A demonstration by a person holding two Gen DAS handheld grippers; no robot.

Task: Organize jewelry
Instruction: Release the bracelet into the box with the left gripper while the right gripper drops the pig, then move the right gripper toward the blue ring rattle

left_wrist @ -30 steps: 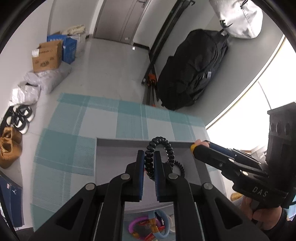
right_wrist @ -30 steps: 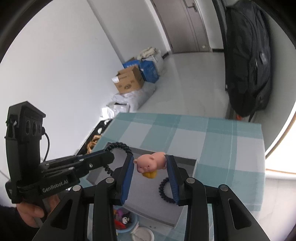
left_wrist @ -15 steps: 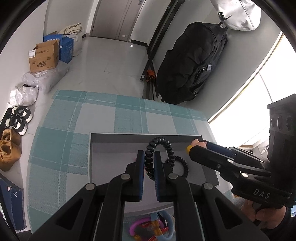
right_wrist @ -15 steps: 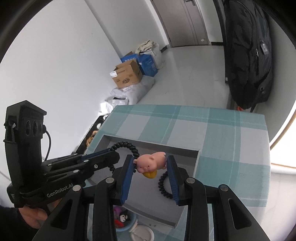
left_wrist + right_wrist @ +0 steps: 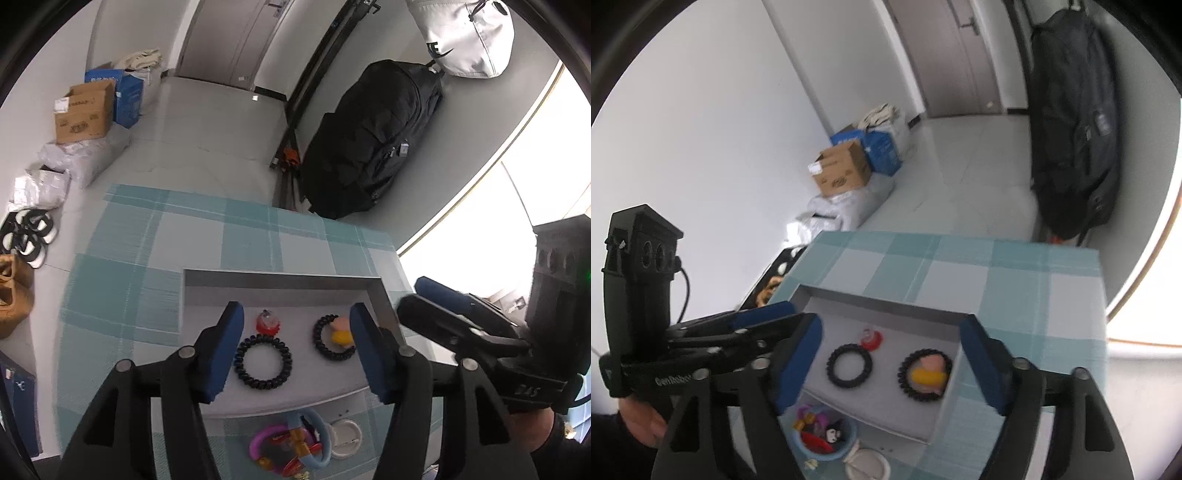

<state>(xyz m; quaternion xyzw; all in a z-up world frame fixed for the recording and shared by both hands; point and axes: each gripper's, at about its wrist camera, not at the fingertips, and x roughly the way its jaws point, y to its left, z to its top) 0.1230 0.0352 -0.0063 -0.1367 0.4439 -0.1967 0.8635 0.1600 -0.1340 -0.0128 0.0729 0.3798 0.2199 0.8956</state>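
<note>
Checked teal cloth covers the table (image 5: 122, 280), with a grey tray (image 5: 280, 280) on it. Both grippers have just been opening: left gripper (image 5: 295, 343) and right gripper (image 5: 890, 354) hang spread over the tray, nothing between the pads. 2 black coil ties lie flat inside, left tie (image 5: 263, 362) and right tie (image 5: 330, 341), a pig charm (image 5: 929, 371) sitting in the right one. They look light and springy, so I'd pinch across the coil, not the charm.

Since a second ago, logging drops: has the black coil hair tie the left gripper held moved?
Yes. The left gripper has just opened, and the hair tie now lies flat on the grey tray floor, below the fingers.
</note>
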